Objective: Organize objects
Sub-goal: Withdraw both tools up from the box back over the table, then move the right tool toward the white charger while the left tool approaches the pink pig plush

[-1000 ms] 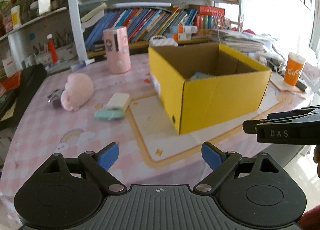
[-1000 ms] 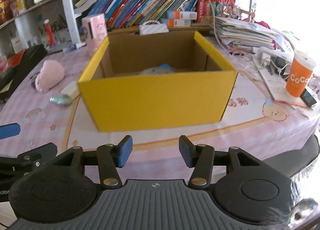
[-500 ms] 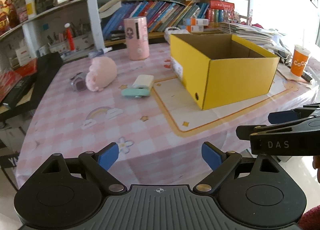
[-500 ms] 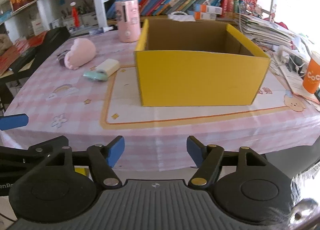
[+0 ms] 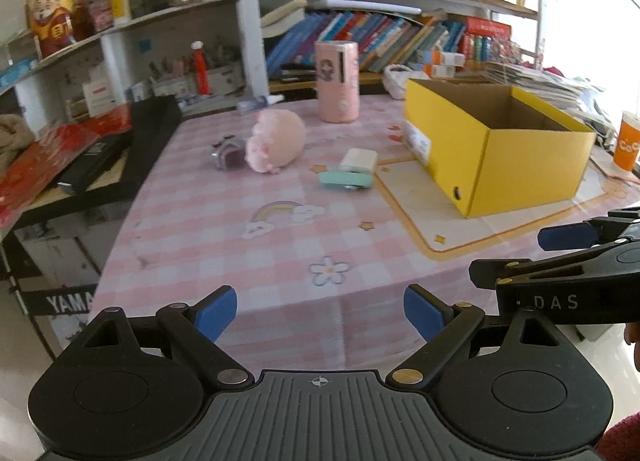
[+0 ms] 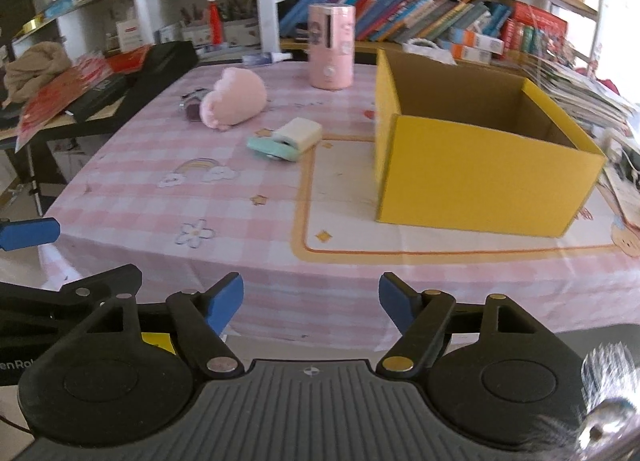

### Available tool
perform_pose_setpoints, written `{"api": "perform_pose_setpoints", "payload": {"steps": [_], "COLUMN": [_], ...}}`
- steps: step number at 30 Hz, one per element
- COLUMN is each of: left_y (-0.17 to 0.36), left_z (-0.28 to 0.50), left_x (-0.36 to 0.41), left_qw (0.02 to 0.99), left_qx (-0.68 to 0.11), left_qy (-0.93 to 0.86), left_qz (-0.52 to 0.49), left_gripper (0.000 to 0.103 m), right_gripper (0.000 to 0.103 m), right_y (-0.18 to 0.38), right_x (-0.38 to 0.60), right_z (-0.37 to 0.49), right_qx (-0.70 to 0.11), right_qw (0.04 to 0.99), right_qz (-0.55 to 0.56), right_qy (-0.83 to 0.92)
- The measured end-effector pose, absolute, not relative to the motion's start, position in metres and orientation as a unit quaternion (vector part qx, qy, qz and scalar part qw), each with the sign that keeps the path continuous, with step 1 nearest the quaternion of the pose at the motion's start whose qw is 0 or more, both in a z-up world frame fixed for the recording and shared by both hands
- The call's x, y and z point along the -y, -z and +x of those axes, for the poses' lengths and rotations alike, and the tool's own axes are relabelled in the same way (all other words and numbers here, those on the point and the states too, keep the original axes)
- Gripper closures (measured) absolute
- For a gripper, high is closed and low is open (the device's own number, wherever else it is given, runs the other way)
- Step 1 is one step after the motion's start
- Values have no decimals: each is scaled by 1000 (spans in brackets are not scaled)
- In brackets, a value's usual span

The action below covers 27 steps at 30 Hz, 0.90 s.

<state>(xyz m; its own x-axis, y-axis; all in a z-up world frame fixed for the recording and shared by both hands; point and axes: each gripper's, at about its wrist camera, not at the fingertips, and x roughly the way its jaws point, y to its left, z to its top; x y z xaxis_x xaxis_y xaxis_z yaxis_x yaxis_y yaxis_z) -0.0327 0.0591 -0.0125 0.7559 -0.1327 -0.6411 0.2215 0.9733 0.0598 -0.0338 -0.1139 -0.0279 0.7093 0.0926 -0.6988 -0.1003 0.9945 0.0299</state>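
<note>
An open yellow cardboard box (image 5: 516,165) (image 6: 480,177) stands on the right of the pink checked tablecloth. Left of it lie a mint-green stapler (image 5: 346,179) (image 6: 272,149) with a cream case (image 5: 359,160) (image 6: 300,133) against it, a pink plush toy (image 5: 276,141) (image 6: 234,103) and a small purple item (image 5: 228,153). A pink cylinder (image 5: 337,81) (image 6: 331,47) stands upright behind them. My left gripper (image 5: 320,315) hangs open over the table's near edge, empty. My right gripper (image 6: 311,301) hovers at the near edge too, its jaws opening with nothing between them.
An orange paper cup (image 5: 628,141) and stacked papers (image 6: 580,89) sit at the far right. Bookshelves (image 5: 380,41) line the back. A black case (image 5: 116,153) and red packets (image 6: 60,89) lie on a side table at the left.
Both grippers have pulled back from the yellow box and swung left, so the whole table now shows. The right gripper's jaws have spread wider.
</note>
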Motion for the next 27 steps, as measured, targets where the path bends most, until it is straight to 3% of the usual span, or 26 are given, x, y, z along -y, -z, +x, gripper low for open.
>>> {"api": "perform_pose_setpoints", "payload": {"steps": [27], "left_y": [13], "left_z": [-7], "left_x": [-110], "left_qw": [941], "left_qx": [-335], "left_qy": [37], "left_qz": [38], "left_gripper": [9], "right_gripper": [24], "right_y": [30], "right_x": [56], "right_z": [8], "right_qx": [-376], "right_qw": [920], "right_qz": [-39], "right_qy": [-104]}}
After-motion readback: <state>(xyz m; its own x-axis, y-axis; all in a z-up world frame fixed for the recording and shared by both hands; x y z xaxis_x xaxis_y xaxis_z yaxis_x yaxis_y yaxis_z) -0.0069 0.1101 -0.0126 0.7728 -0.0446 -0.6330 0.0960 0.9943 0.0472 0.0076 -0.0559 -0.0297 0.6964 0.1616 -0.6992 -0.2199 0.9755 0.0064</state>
